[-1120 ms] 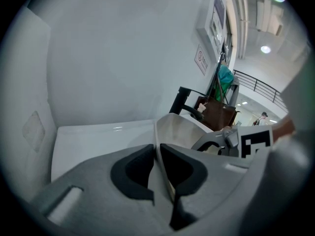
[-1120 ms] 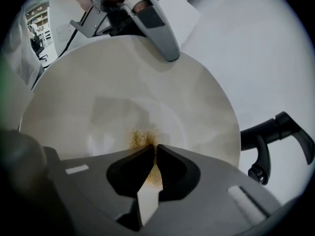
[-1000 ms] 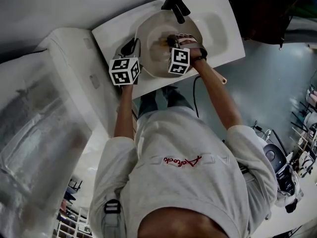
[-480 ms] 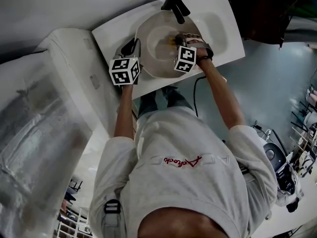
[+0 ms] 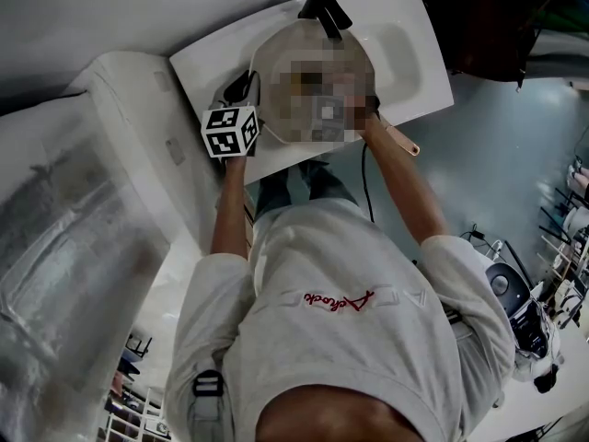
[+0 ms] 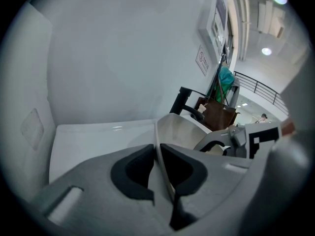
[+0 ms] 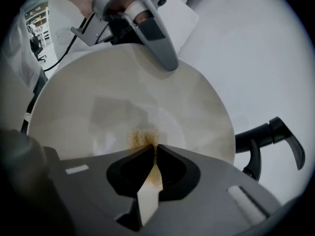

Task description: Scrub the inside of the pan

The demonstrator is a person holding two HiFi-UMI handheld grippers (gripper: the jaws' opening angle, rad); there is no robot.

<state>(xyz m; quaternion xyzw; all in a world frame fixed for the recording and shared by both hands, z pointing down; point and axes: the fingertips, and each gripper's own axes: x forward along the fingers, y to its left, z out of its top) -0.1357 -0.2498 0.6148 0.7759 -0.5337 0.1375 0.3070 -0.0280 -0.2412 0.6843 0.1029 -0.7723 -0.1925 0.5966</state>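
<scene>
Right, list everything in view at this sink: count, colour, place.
pan: one, cream, in the sink basin, rim pinched by the left fingers
scrubber: one, golden-brown, on the pan's floor, at the right fingers' tips
faucet: one, black, at the basin's far edge
sink: one, white, under the pan
left gripper: one, grey, shut on the pan's rim
right gripper: one, grey, inside the pan, shut on the scrubber
</scene>
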